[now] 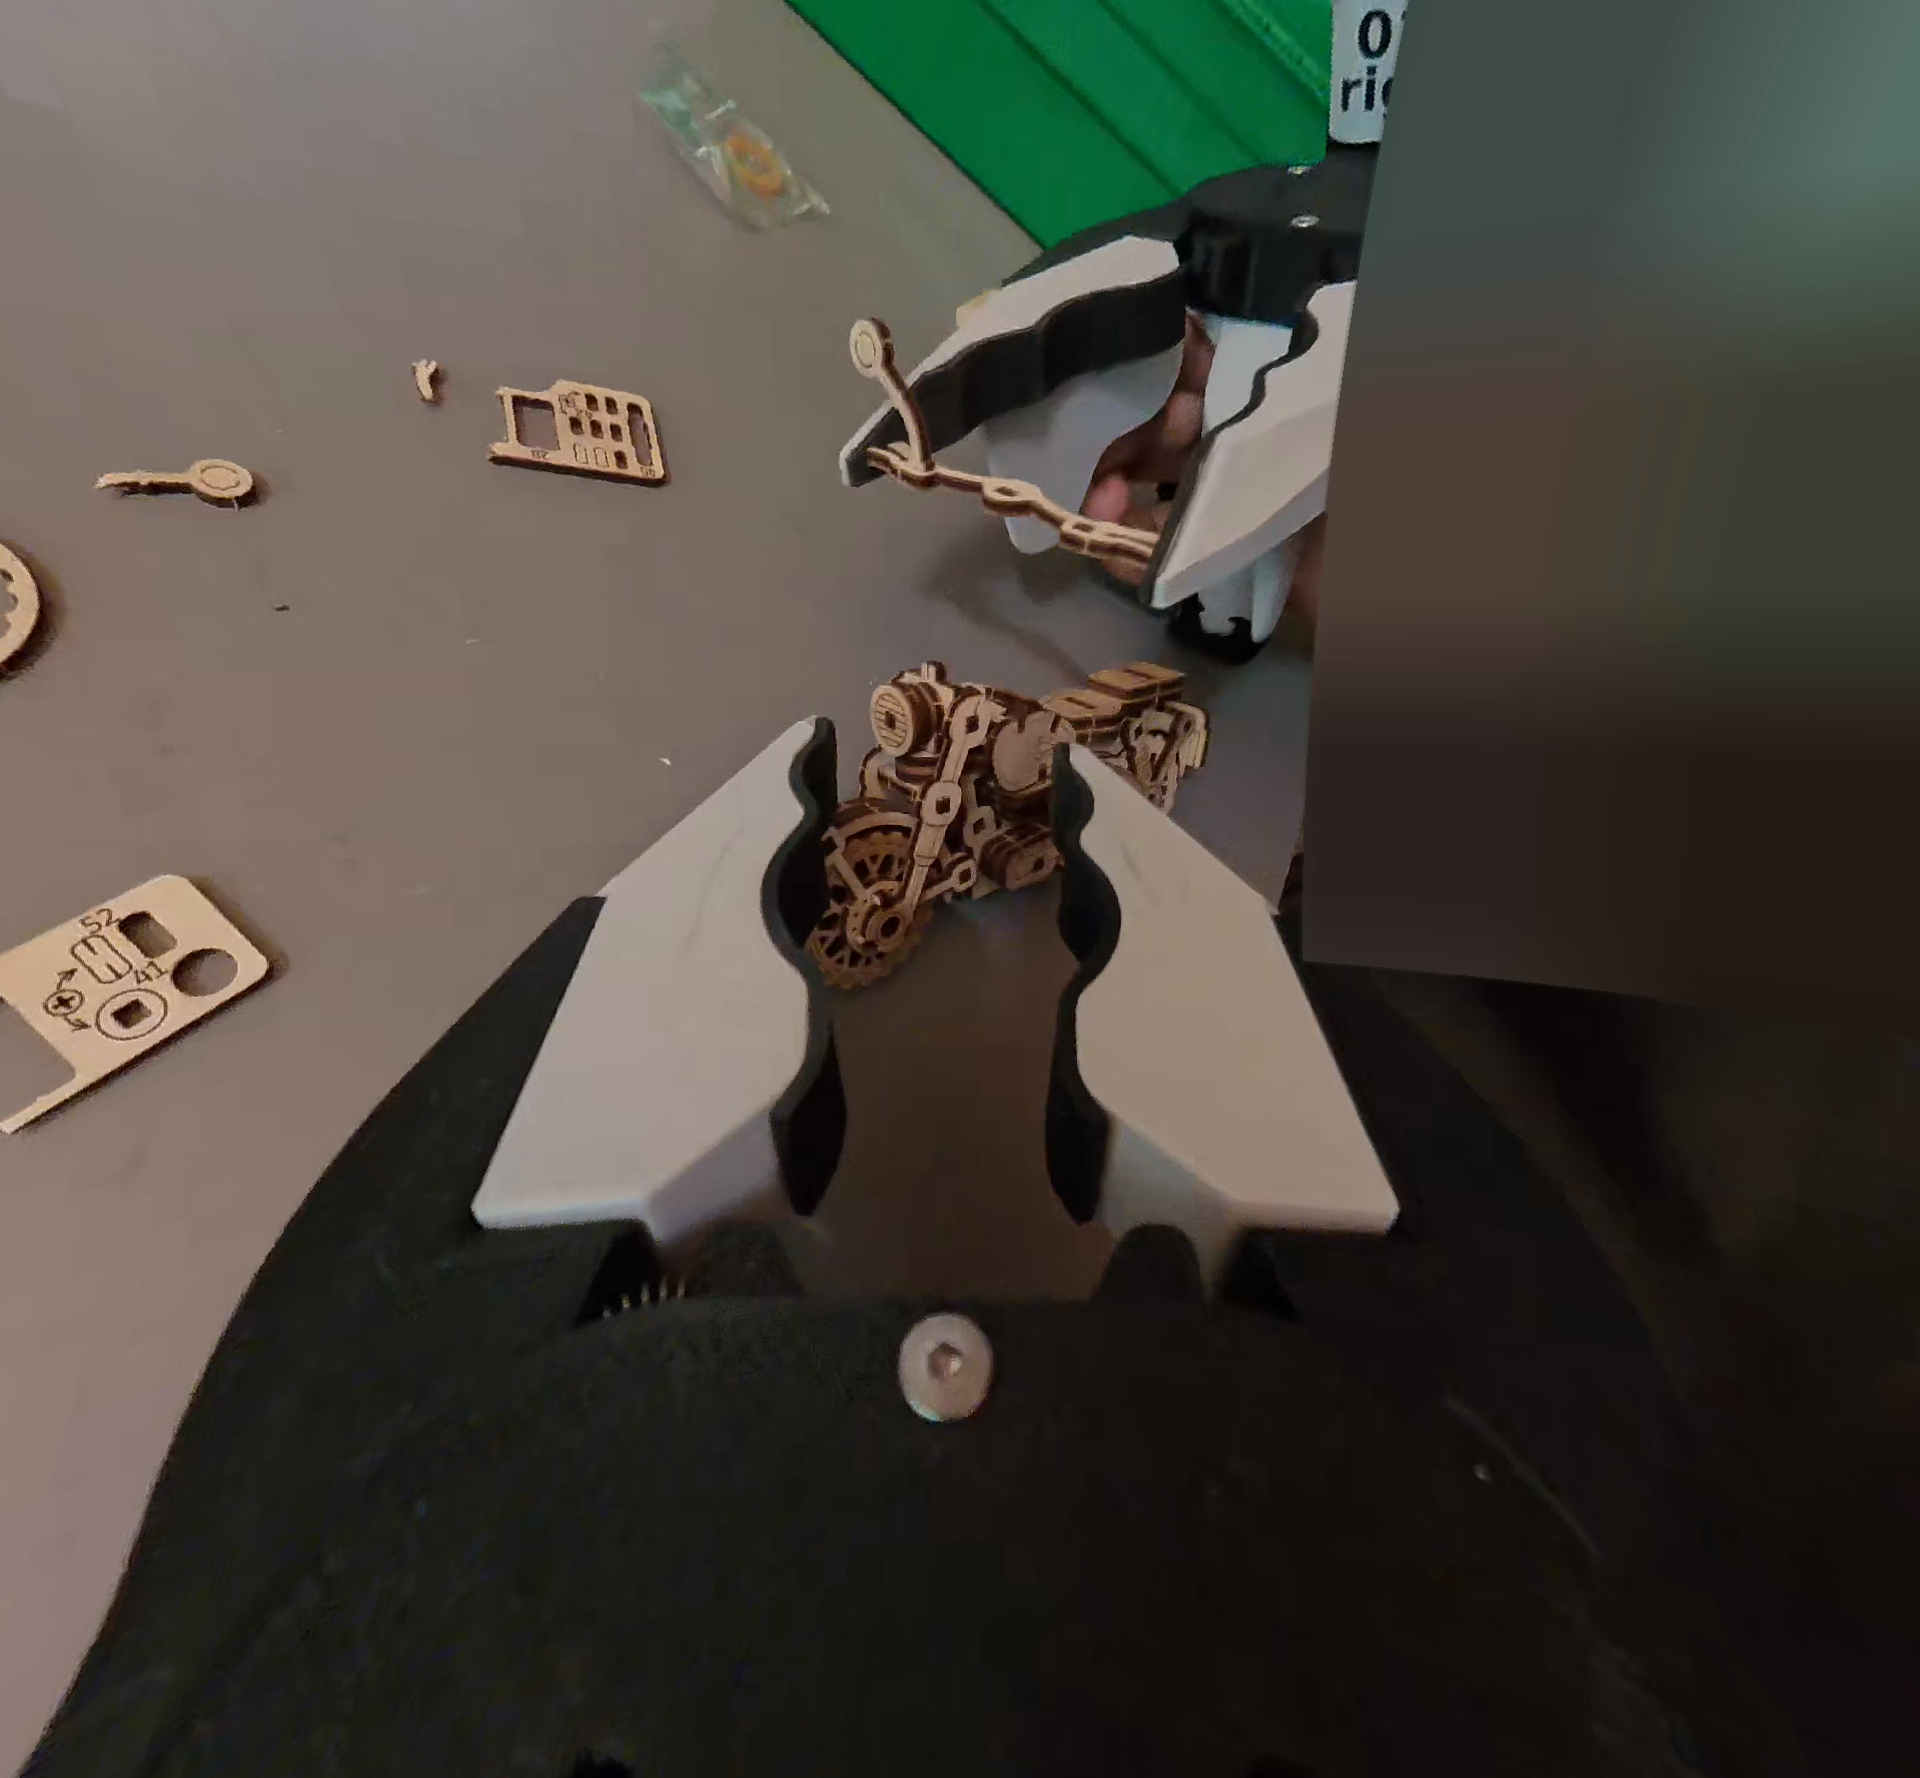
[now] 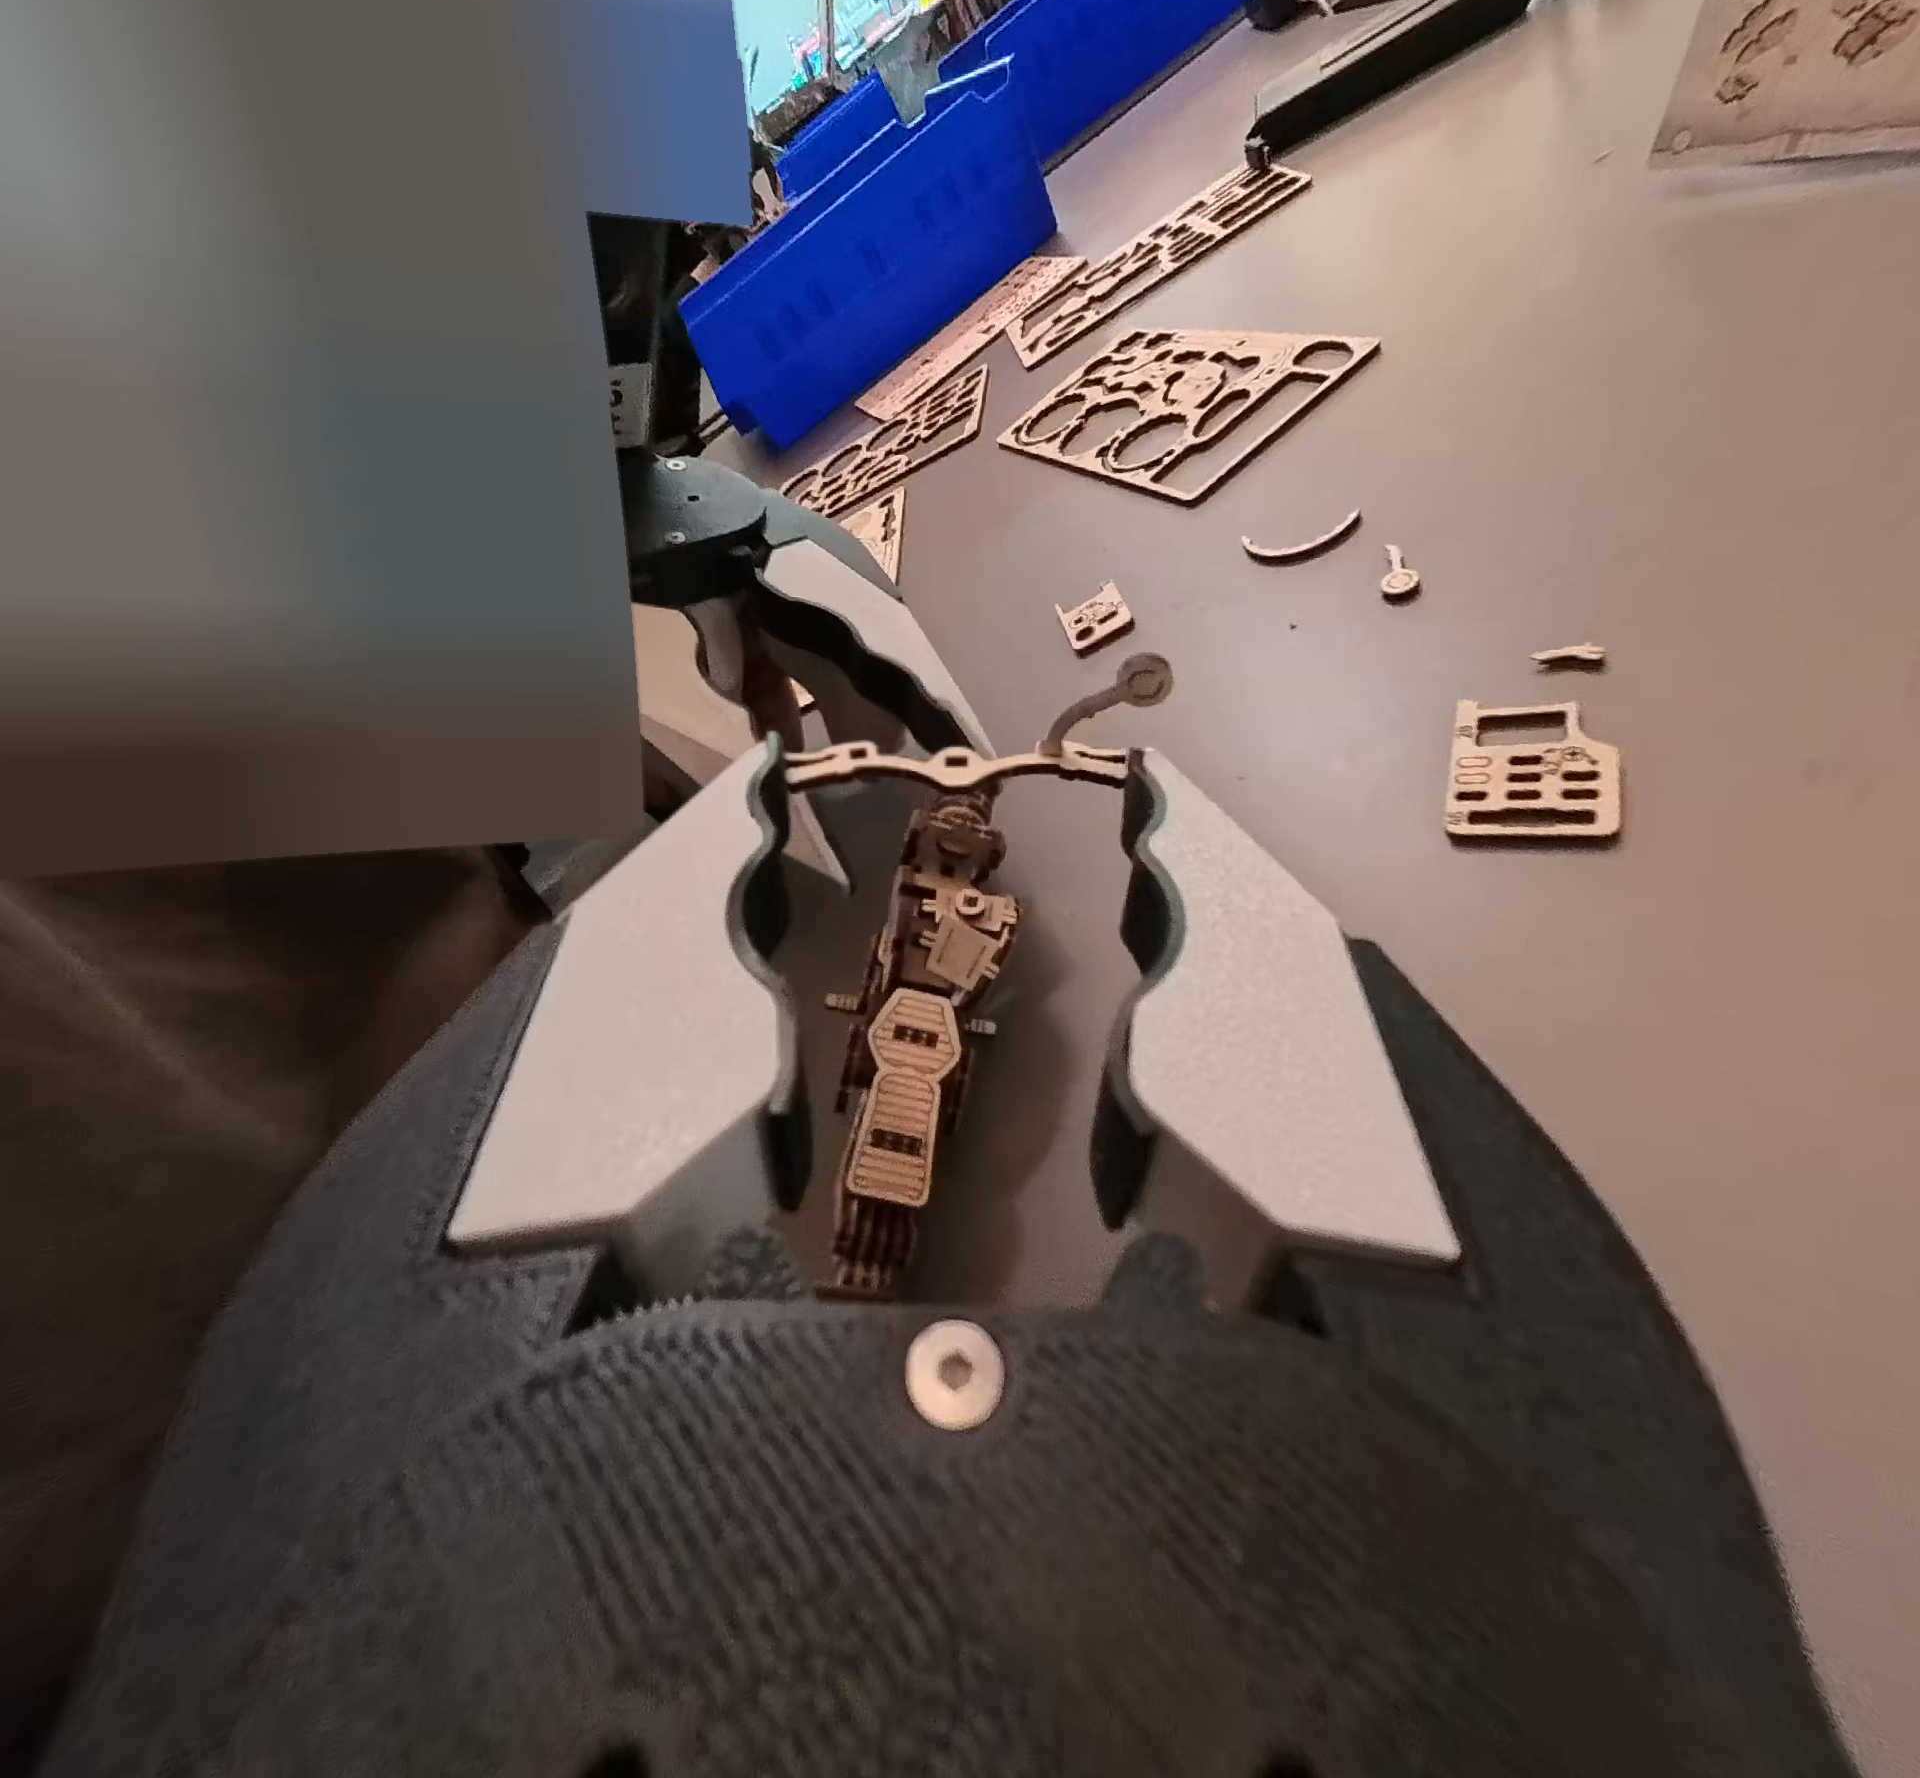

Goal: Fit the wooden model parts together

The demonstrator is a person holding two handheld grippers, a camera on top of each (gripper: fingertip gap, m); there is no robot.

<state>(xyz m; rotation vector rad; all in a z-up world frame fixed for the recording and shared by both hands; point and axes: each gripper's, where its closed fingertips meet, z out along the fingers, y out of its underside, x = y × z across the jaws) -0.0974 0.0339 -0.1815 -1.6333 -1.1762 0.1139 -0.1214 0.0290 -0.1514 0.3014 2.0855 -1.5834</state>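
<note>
A small wooden motorcycle model (image 1: 966, 793) stands upright on the grey table. My left gripper (image 1: 940, 762) is shut on it: the front wheel rests against the left pad and the right finger covers the engine. My right gripper (image 2: 951, 772) is shut on a wooden handlebar piece (image 2: 956, 764) with a round mirror (image 2: 1146, 684), gripped by its two ends across the fingertips. It holds the piece a little above the front of the motorcycle (image 2: 904, 1084). In the left wrist view the right gripper (image 1: 1008, 523) and handlebar (image 1: 997, 492) hover behind the model.
A green bin (image 1: 1039, 35) stands behind the right gripper. A blue bin (image 2: 883, 274) and punched wooden sheets (image 2: 1184, 409) lie farther off. Loose wooden offcuts (image 1: 582, 435) (image 2: 1532, 772), a key-shaped piece (image 1: 197, 479) and a small plastic bag (image 1: 732, 149) lie on the table. One gripper's finger ends stand about 4 centimeters off the other's.
</note>
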